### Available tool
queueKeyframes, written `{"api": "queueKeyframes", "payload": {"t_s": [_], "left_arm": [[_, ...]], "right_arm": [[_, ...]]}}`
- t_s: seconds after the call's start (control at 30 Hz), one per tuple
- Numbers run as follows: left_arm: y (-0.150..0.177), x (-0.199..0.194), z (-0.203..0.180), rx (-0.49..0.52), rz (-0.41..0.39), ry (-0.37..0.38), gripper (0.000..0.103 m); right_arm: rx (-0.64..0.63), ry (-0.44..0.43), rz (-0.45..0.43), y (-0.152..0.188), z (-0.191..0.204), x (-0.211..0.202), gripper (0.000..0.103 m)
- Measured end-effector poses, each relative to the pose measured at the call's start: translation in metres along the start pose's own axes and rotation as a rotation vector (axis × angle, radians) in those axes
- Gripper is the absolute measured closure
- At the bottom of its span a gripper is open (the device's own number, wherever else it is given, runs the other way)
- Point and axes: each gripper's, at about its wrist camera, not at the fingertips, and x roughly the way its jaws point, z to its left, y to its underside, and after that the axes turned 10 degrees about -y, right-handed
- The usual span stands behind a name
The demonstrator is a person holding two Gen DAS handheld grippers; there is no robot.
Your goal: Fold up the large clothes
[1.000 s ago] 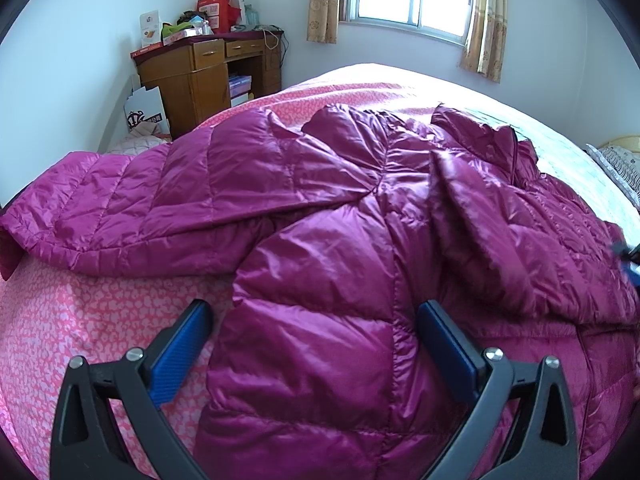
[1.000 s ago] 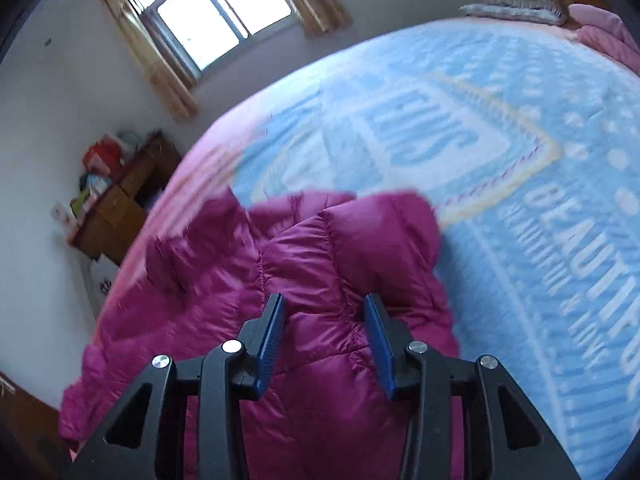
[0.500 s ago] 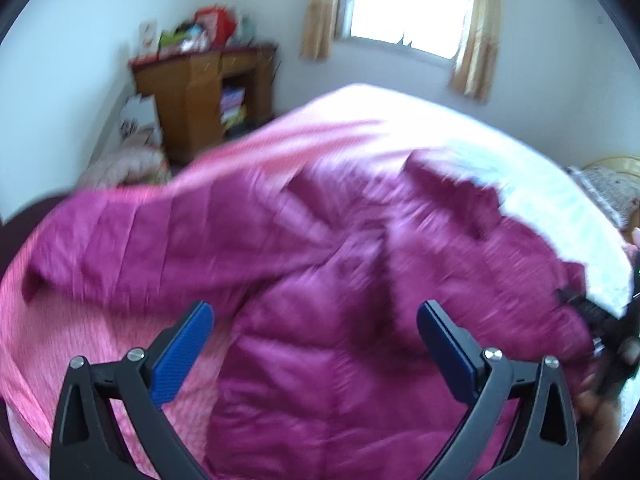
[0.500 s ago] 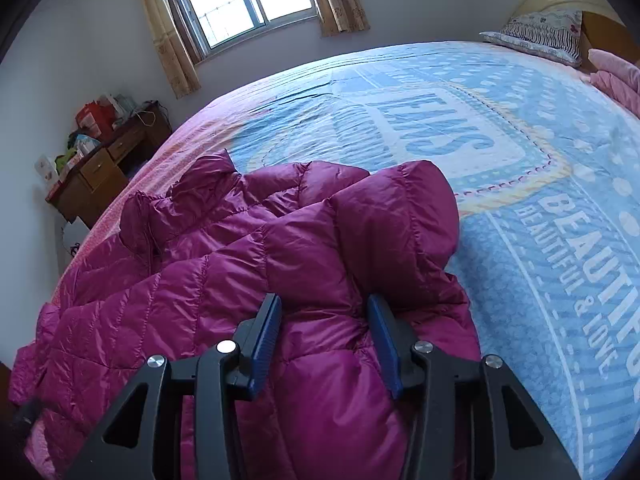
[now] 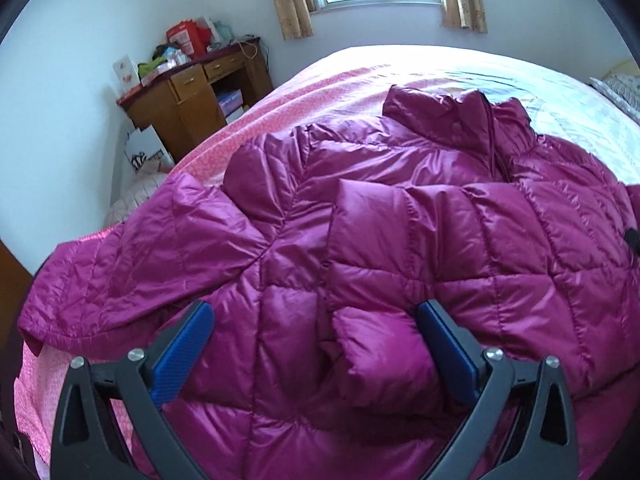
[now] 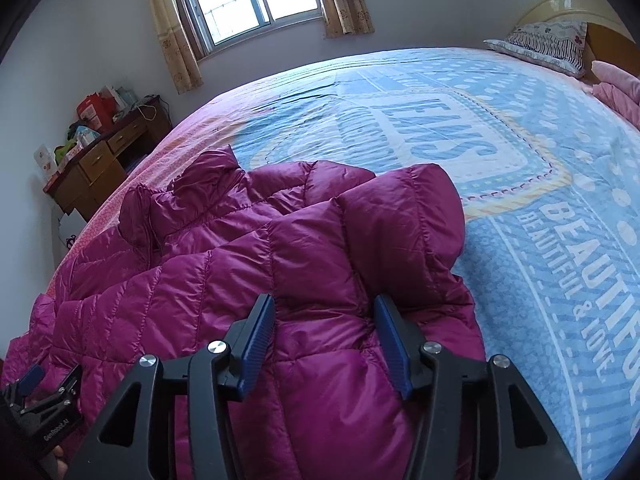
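Daylight from a curtained window falls across a wide bed with a blue printed cover, where a magenta puffer jacket lies spread near the foot and one side edge. Seen from the left wrist, the left hand-held gripper hovers low over the jacket's quilted body with its blue pads spread wide, a puffy folded sleeve end lying between them; whether the pads touch the fabric cannot be told. One sleeve stretches out to the left toward the bed's edge, over the pink patterned sheet, and the collar points toward the window. From the right wrist, the right hand-held gripper has its pads partly spread, with a bulge of the jacket's fabric rising between them; a firm pinch cannot be confirmed. The other gripper shows at the lower left corner of that view. Beyond the jacket the blue cover runs flat and open up to a pillow at the headboard. A wooden desk piled with boxes stands against the wall past the bed's side edge.
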Motion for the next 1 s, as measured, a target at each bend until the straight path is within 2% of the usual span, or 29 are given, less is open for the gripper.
{"api": "queueKeyframes", "payload": {"t_s": [0.3, 0.43, 0.53, 0.6, 0.67, 0.77, 0.83, 1.0], "left_arm": [[0.004, 0.0, 0.006, -0.022, 0.016, 0.032, 0.0], [0.009, -0.002, 0.025, -0.089, 0.041, 0.108, 0.0], [0.019, -0.014, 0.053, -0.192, 0.034, 0.161, 0.0], [0.028, -0.025, 0.084, -0.292, 0.019, 0.17, 0.0], [0.032, -0.031, 0.109, -0.363, -0.005, 0.141, 0.0], [0.036, -0.034, 0.164, -0.51, -0.047, 0.035, 0.0], [0.04, -0.029, 0.193, -0.605, -0.035, -0.003, 0.0], [0.064, 0.003, 0.259, -0.858, 0.045, 0.001, 0.0]], "right_arm": [[-0.019, 0.016, 0.004, 0.0, 0.003, 0.001, 0.046], [-0.016, 0.011, 0.003, 0.0, 0.003, 0.001, 0.045], [-0.011, 0.0, -0.001, 0.0, 0.001, 0.0, 0.044], [-0.01, -0.006, -0.002, 0.0, 0.001, 0.0, 0.043], [-0.009, -0.009, -0.002, -0.001, 0.001, 0.0, 0.042], [-0.009, -0.009, -0.003, 0.0, 0.0, 0.0, 0.042], [-0.009, -0.009, -0.003, 0.0, 0.0, 0.0, 0.042], [-0.01, -0.008, -0.002, 0.0, 0.0, 0.0, 0.041]]}}
